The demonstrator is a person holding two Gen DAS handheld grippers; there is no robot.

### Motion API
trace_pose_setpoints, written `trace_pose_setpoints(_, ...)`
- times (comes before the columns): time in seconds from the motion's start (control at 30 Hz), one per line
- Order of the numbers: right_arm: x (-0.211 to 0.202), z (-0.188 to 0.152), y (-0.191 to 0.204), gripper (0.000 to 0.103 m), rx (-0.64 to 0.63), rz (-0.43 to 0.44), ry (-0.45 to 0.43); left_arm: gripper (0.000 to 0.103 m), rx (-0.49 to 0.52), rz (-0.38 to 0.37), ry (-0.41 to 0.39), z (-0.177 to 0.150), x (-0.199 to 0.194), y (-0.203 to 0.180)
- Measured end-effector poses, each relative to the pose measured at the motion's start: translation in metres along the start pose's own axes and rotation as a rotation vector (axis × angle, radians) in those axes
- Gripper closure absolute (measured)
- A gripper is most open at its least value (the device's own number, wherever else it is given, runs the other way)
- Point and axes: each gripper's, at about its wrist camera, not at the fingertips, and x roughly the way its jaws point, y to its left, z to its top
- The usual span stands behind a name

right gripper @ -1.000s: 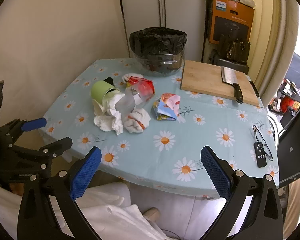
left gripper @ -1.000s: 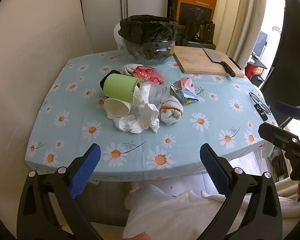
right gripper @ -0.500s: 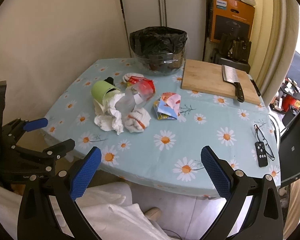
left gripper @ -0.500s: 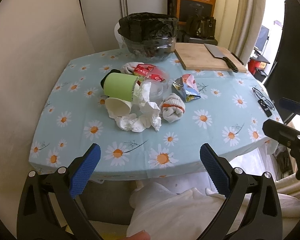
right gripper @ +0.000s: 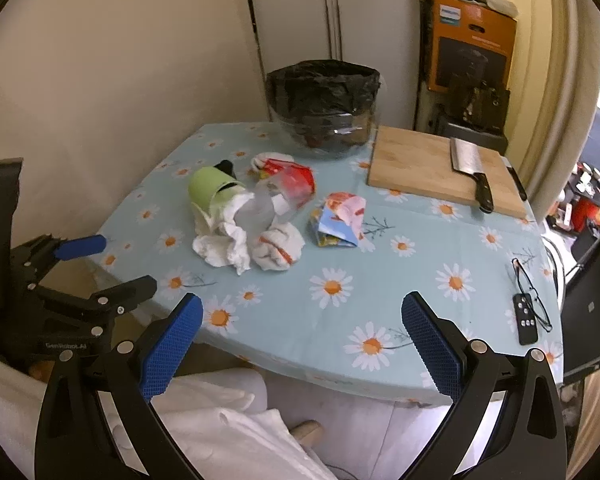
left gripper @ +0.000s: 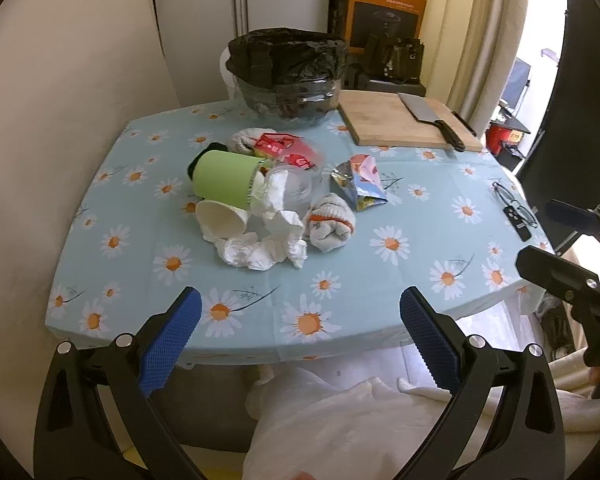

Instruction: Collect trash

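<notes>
The trash sits in a loose heap left of the middle of the worktop (left gripper: 420, 240), which wears a blue daisy cloth. A green cup (left gripper: 224, 178) lies on its side, long axis running left to right in the left wrist view, base toward the left edge and mouth toward the heap. Just in front of it a white paper cup (left gripper: 220, 220) also lies tipped, its mouth facing the near-left edge. Crumpled tissue (left gripper: 260, 248) touches both cups and spills toward the near side. Beside the tissue lies a rolled white cloth (left gripper: 328, 224) with an orange stripe, and just past that a foil snack bag (left gripper: 360, 184), flattened, its long axis slanting from near right to far left. Red wrappers (left gripper: 280, 148) and a clear plastic cup (left gripper: 296, 184) lie behind the green cup. A bin (left gripper: 288, 76) lined with a black bag stands at the far edge, with a cutting board (left gripper: 400, 120) and cleaver (left gripper: 424, 112) to its right.

The left hand-held gripper (left gripper: 298, 320) hangs over the near edge, jaws spread wide and empty, the heap well ahead of it. The right hand-held gripper (right gripper: 300, 320) is likewise wide apart and empty, with the heap ahead and to its left.
</notes>
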Motion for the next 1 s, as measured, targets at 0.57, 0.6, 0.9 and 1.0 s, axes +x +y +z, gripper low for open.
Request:
trace_pose_setpoints(0.57,0.011,0.007,-0.006,0.008,0.026,0.080,0.020,0.006,0.001,-0.018,0.083,0.001,0.004,0.003)
trace_pose_setpoints(0.6,0.014,0.008,-0.007,0.008,0.030,0.085,0.027,0.006,-0.001,-0.020,0.092,0.002,0.005,0.004)
trace_pose_setpoints(0.9,0.038,0.030,-0.018,0.008,0.053,0.069,0.046,0.006,0.009,-0.008,0.116,0.032,0.030,0.020)
trace_pose_setpoints(1.0,0.049,0.041,-0.025,0.008,0.064,0.080,0.062,0.006,0.014,-0.008,0.117,0.047,0.040,0.026)
